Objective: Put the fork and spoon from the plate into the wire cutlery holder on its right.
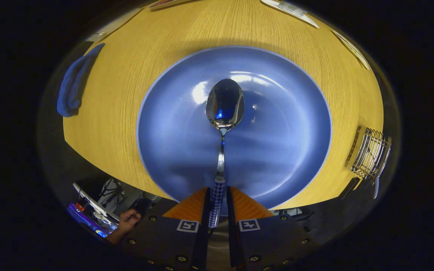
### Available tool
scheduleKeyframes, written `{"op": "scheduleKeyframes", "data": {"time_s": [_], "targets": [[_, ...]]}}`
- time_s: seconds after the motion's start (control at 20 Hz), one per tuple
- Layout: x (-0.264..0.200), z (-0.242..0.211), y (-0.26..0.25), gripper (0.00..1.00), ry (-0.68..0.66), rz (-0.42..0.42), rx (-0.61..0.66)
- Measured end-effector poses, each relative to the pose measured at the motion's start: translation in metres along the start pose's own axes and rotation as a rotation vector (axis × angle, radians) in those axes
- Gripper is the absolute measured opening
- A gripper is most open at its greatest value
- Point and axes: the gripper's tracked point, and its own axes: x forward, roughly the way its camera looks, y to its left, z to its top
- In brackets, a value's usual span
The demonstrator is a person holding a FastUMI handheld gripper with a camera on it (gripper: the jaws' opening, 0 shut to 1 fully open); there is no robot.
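A metal spoon [224,109] with a blue-and-white checked handle points straight ahead of me over the blue plate [285,150]. My gripper [217,195] is shut on the spoon's checked handle, which runs back between the two fingers. The bowl of the spoon hangs above the plate's middle, lifted off it as far as I can tell. The wire cutlery holder [371,154] stands on the wooden table to the right of the plate, and a checked handle [376,187] sticks out of it at its near end.
A folded blue cloth [74,84] lies at the table's left edge. Flat white cards [290,9] lie along the far right of the table. A person's hand [128,220] shows below the near table edge, beside some equipment [90,214].
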Motion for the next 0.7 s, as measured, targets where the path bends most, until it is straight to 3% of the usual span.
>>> {"op": "scheduleKeyframes", "data": {"time_s": [0.1,0.15,0.7], "targets": [[-0.007,0.011,-0.005,0.24,-0.015,-0.019,-0.015],[0.001,0.006,-0.009,0.06,-0.009,-0.031,-0.037],[-0.039,-0.012,-0.046,0.06,0.061,-0.011,-0.136]]}}
